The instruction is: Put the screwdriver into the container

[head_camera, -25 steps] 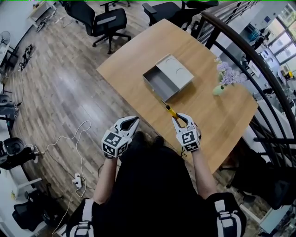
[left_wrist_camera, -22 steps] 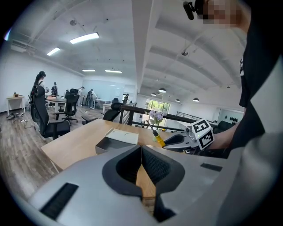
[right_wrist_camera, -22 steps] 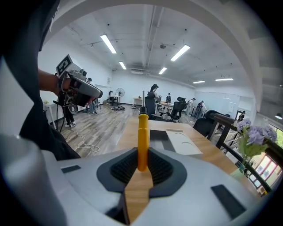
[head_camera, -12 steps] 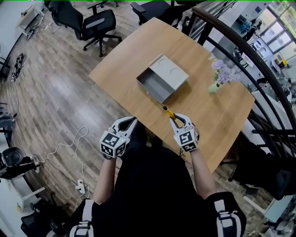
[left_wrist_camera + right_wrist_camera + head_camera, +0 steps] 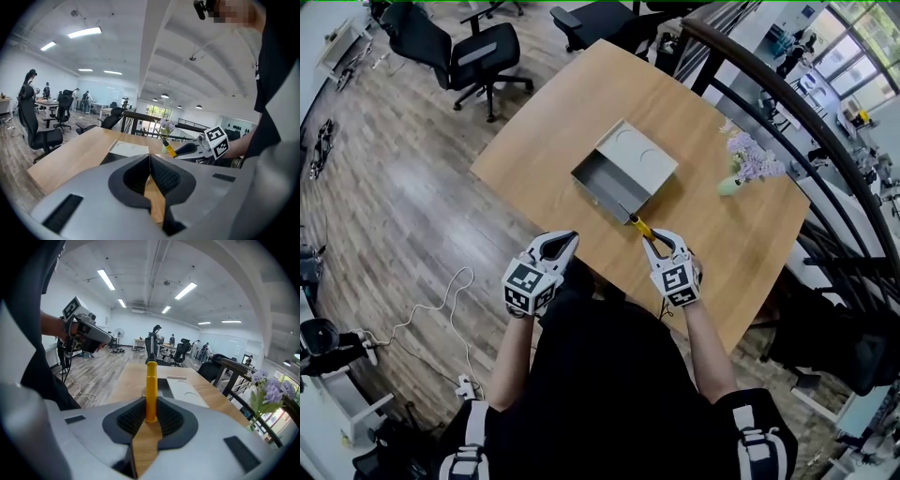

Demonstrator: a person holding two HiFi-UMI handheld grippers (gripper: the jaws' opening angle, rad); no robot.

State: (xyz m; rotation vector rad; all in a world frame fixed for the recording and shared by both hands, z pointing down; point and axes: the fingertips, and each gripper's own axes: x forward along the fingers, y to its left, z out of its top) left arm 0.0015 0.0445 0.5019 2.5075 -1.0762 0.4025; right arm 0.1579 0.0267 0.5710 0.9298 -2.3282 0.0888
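Observation:
A yellow-handled screwdriver [image 5: 641, 226] sticks out forward from my right gripper [image 5: 655, 240], which is shut on its handle [image 5: 151, 389]. Its dark tip points at the near edge of the grey open container [image 5: 623, 173], which lies on the wooden table [image 5: 581, 103]. In the right gripper view the container [image 5: 183, 390] lies just beyond the screwdriver. My left gripper [image 5: 558, 247] hovers at the table's near edge, left of the right one, shut with nothing in it [image 5: 150, 157]. The left gripper view shows the screwdriver [image 5: 169, 149] held up above the table, beside the container [image 5: 126, 149].
A small vase of purple flowers [image 5: 741, 164] stands on the table right of the container. A dark railing [image 5: 787, 103] curves past the table's far right side. Office chairs [image 5: 478, 52] stand beyond the table. A white cable [image 5: 441, 291] lies on the floor at left.
My right gripper has carried the screwdriver forward, so its tip now reaches the container's near edge. The left gripper stays shut and holds its place beside it.

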